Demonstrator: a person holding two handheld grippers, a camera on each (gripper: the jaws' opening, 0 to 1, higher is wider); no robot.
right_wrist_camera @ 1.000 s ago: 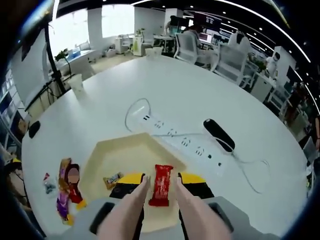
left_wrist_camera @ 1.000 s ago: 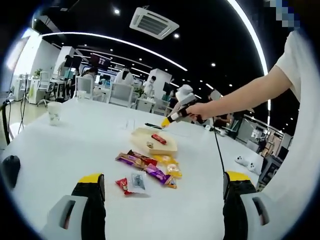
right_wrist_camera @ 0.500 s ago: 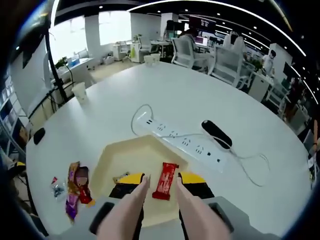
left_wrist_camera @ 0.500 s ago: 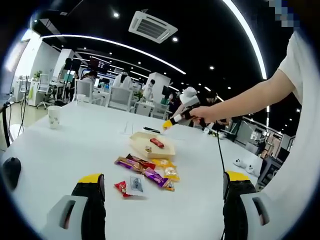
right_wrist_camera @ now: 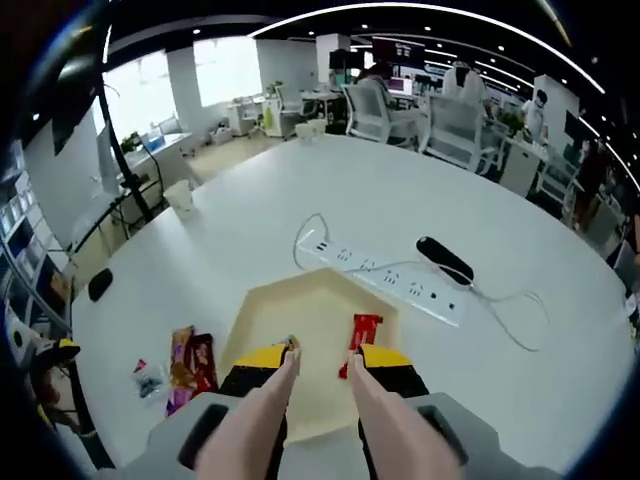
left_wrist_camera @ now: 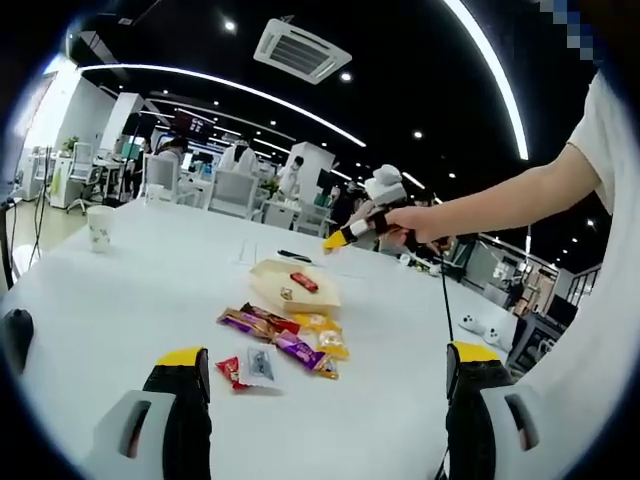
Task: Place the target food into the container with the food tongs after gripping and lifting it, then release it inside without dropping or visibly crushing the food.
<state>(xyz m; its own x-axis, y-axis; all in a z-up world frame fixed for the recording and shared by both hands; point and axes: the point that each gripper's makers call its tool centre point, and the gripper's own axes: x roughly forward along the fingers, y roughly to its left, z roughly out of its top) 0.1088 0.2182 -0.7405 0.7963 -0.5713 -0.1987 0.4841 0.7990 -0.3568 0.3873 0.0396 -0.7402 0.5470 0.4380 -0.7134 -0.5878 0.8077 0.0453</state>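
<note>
The right tool [right_wrist_camera: 318, 352] hangs over the near edge of the cream tray [right_wrist_camera: 262, 316], its tongs [right_wrist_camera: 262, 405] slightly parted with nothing between the tips. The red snack bar [right_wrist_camera: 359, 329] lies free inside the tray, by its right wall, and a small wrapped sweet [right_wrist_camera: 291, 343] sits in the tray just beside the left tong tip. Past the tray's far edge, a white power strip [right_wrist_camera: 400, 288] stretches across the worktop [right_wrist_camera: 480, 370], its cable looping round, with a black oblong object [right_wrist_camera: 444, 260] near it. A heap of wrapped snacks [right_wrist_camera: 187, 364] lies left of the tray, and a paper cup [right_wrist_camera: 180, 195] stands well apart toward the worktop's far left edge.

From the left gripper view, the left tool [left_wrist_camera: 325, 375] is spread wide and empty, well short of the snack pile [left_wrist_camera: 280, 340]. Beyond it sits the tray [left_wrist_camera: 270, 275], with a person's hand [left_wrist_camera: 415, 222] holding the right tool above it.
</note>
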